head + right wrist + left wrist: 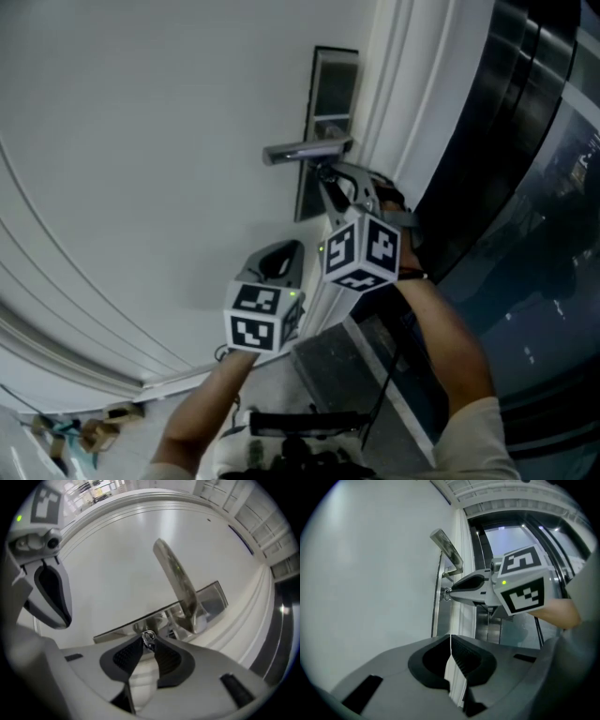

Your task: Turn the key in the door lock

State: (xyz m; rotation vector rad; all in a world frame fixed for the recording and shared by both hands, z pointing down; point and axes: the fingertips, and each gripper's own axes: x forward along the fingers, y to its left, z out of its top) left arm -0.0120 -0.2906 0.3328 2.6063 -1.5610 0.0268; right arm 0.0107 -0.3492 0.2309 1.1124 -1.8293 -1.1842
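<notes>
Silver metal key (149, 636): in door lock, under steel lever handle (180, 581), clamped by right gripper (147, 642).
Left gripper (450, 638): clenched, empty, nearer left.

place: building doorway | evidence: white door (141, 141), lever handle (305, 150), dark glass wall (544, 234)

Looking white all over the door (141, 141). Shining silver on the handle (305, 150), the lock plate (333, 84) and the key (149, 633). Showing grey and black, with black-and-white square marks, on the left gripper (450, 637) and the right gripper (149, 641).
</notes>
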